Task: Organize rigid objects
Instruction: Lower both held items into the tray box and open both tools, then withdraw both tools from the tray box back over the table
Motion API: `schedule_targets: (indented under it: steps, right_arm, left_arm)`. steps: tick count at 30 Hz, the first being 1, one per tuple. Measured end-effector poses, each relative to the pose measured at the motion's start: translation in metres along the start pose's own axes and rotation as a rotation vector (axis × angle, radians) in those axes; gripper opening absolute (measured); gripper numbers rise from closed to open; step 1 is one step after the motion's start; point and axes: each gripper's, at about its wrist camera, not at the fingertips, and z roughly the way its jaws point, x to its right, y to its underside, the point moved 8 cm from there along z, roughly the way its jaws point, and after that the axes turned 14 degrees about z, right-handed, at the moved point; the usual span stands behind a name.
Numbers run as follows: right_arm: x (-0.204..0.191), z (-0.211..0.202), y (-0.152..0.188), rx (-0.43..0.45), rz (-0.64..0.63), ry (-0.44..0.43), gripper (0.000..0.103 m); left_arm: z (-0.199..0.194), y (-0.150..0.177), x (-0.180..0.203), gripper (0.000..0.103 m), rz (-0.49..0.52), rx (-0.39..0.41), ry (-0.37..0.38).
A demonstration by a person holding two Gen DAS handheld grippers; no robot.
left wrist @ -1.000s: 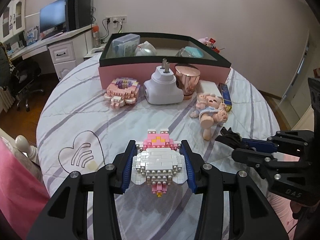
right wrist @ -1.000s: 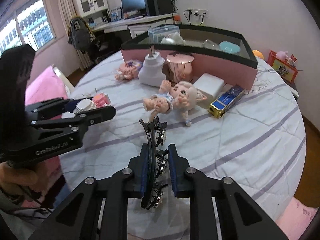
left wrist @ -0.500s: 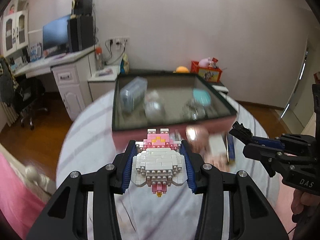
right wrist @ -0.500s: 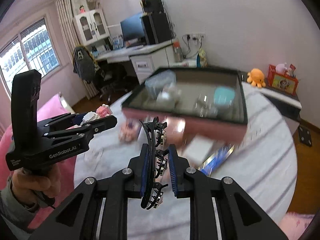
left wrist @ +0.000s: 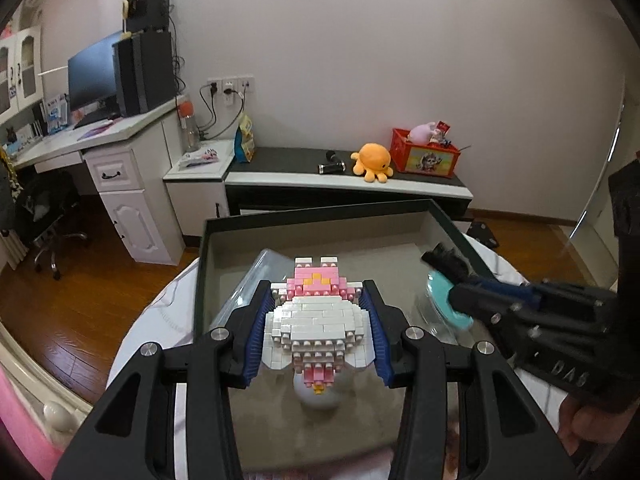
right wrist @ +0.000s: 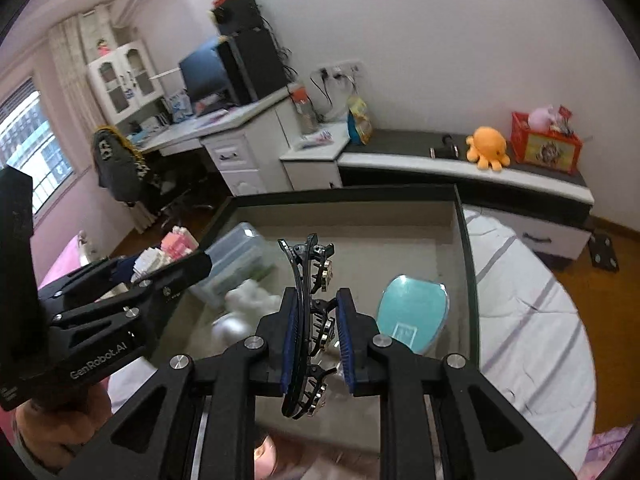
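1. On the left, your left hand-held gripper [left wrist: 318, 332] is closed on the brick-built figure [left wrist: 316, 320], its blue pads pressing the white body from both sides. The figure hangs above the near half of the open box [left wrist: 320, 216], over a pale round thing [left wrist: 318, 398] lying on the box floor.

2. Judge that figure as light and stiff but fragile: it is made of small snap-together bricks, so a harder squeeze or a drop could break pieces off. The wide white middle, where you hold it now, looks like the soundest place; the pink top and the thin pink tip below look weaker.

3. A clear lidded container [right wrist: 236, 256] lies at the far left of the box floor, and a teal-lidded case [right wrist: 414, 312] sits at the right. The bare floor between them, towards the far wall, looks like the freest spot.

4. On the right, your right hand-held gripper [right wrist: 318, 340] is nearly shut on the black hair claw clip [right wrist: 308, 320], which stands upright between the pads and sticks out above and below them, over the middle of the box.

5. Expect the clip to be light, hard plastic and rather slippery, with thin teeth and small stones that could snap or catch. Hold it across the curved spine, as now, not by the teeth.
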Motion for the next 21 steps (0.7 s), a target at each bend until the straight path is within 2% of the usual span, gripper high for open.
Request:
schedule_targets:
  steps: [4,9,11,12,13,14,16,17,19,21]
  right_arm:
    - [0.013,0.023,-0.002,-0.032,0.018,0.038,0.019]
    - [0.023,0.040,-0.002,-0.064,0.020,0.068,0.020]
    - [0.027,0.041,-0.001,-0.068,0.028,0.079,0.023]
    - [0.030,0.042,-0.002,-0.064,0.037,0.085,0.035]
    - [0.031,0.042,-0.003,-0.061,0.042,0.082,0.052]
    - [0.031,0.041,-0.003,-0.058,0.045,0.074,0.057]
    - [0.033,0.034,-0.004,-0.043,0.061,0.076,0.077]
    - [0.035,0.032,-0.004,-0.037,0.067,0.075,0.083]
    - [0.035,0.025,-0.004,-0.023,0.080,0.058,0.085]
    - [0.034,0.016,-0.002,-0.007,0.095,0.066,0.090]
  left_arm:
    - [0.034,-0.001,0.000,0.044,-0.012,-0.048,0.016]
    - [0.057,0.006,0.002,0.045,-0.012,-0.095,0.039]
    - [0.060,0.009,0.001,0.049,-0.019,-0.105,0.038]
    - [0.060,0.010,-0.001,0.059,-0.025,-0.104,0.038]
    - [0.057,0.010,-0.002,0.070,-0.031,-0.094,0.031]
    - [0.053,0.010,-0.006,0.074,-0.033,-0.084,0.009]
    - [0.041,0.010,-0.014,0.086,-0.040,-0.053,-0.034]
    - [0.035,0.010,-0.017,0.089,-0.051,-0.037,-0.037]
    - [0.021,0.009,-0.024,0.099,-0.070,0.000,-0.038]
    - [0.001,0.009,-0.027,0.101,-0.071,0.045,-0.066]
